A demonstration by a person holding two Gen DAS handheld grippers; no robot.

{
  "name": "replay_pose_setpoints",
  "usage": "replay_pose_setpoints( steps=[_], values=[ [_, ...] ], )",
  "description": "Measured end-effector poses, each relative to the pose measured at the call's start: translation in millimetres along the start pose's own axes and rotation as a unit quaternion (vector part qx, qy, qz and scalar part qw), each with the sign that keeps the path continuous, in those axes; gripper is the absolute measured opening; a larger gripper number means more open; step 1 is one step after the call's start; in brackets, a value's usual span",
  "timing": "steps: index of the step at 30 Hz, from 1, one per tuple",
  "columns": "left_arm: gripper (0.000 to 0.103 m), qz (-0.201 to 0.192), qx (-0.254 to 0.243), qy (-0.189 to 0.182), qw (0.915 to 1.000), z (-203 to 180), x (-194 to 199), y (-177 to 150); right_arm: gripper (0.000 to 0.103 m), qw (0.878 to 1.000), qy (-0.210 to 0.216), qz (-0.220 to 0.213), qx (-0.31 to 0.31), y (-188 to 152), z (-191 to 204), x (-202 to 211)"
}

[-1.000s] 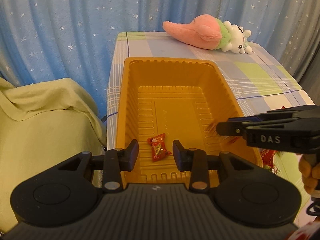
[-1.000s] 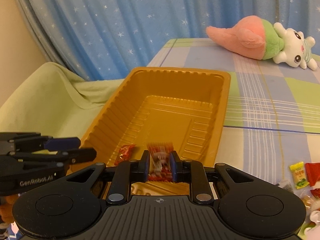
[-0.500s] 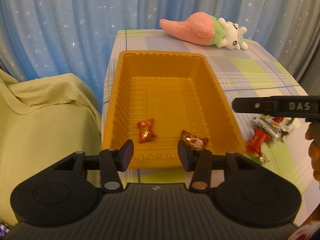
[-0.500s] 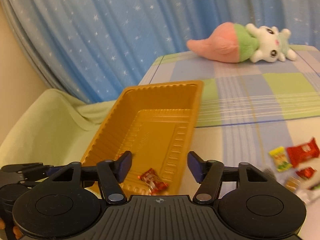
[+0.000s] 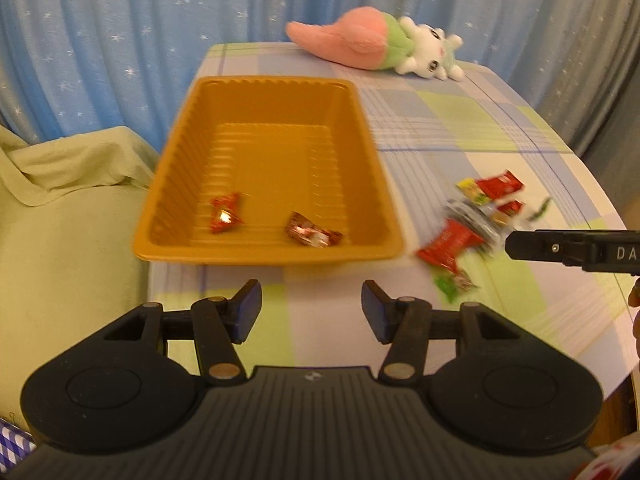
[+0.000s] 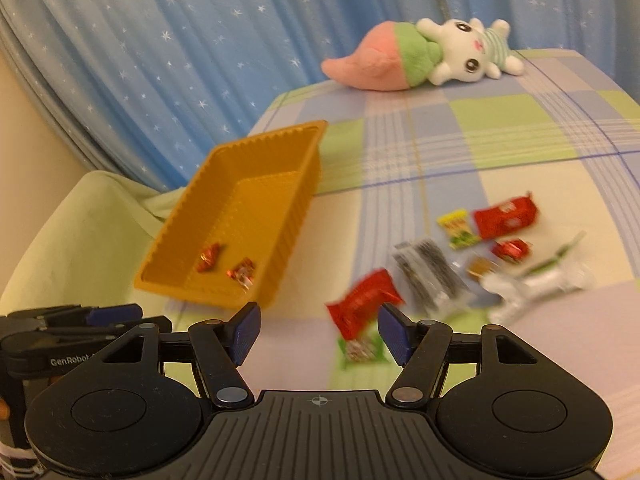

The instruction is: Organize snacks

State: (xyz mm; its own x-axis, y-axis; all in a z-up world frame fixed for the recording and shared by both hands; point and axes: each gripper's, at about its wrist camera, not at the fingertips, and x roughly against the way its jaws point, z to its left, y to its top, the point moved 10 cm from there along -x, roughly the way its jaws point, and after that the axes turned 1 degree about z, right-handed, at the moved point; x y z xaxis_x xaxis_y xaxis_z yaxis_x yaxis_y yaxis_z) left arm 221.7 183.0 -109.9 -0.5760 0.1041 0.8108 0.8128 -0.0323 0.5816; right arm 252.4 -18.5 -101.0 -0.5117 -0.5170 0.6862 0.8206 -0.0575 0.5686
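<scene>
Orange tray point(image 5: 364, 132) at table's left edge point(image 5: 149, 280); tablecloth point(image 5: 320, 280) bare w/ room in front.

orange tray point(image 5: 372, 184), red candies point(image 5: 224, 218), checked tablecloth point(image 5: 460, 128).

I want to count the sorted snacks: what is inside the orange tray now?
Inside the orange tray lie two red-wrapped candies, apart, near its front wall. The rest of the floor is bare. Nothing covers any part.
</scene>
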Motion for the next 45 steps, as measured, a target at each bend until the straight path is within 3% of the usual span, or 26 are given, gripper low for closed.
replay_pose_setpoints(
  steps=[21, 32, 45],
  values=[
    [0.053, 0.012, -0.077, -0.050, 0.9957, -118.0, -30.4, -29.7, 0.065, 0.997, -0.057, 0.000, -0.056, -41.1, -94.6, 61.9],
    [0.052, 0.000, -0.135, -0.055, 0.9893, -142.7, -64.3, -25.5, 0.065, 0.993, -0.075, 0.001, -0.087, -48.4, -125.2, 72.4],
    [0.047, 0.003, -0.192, -0.043, 0.9804, -140.8, -109.3, -21.4, 0.065, 0.988, -0.100, 0.005, -0.115, -54.9, -150.2, 75.7]
  ],
)
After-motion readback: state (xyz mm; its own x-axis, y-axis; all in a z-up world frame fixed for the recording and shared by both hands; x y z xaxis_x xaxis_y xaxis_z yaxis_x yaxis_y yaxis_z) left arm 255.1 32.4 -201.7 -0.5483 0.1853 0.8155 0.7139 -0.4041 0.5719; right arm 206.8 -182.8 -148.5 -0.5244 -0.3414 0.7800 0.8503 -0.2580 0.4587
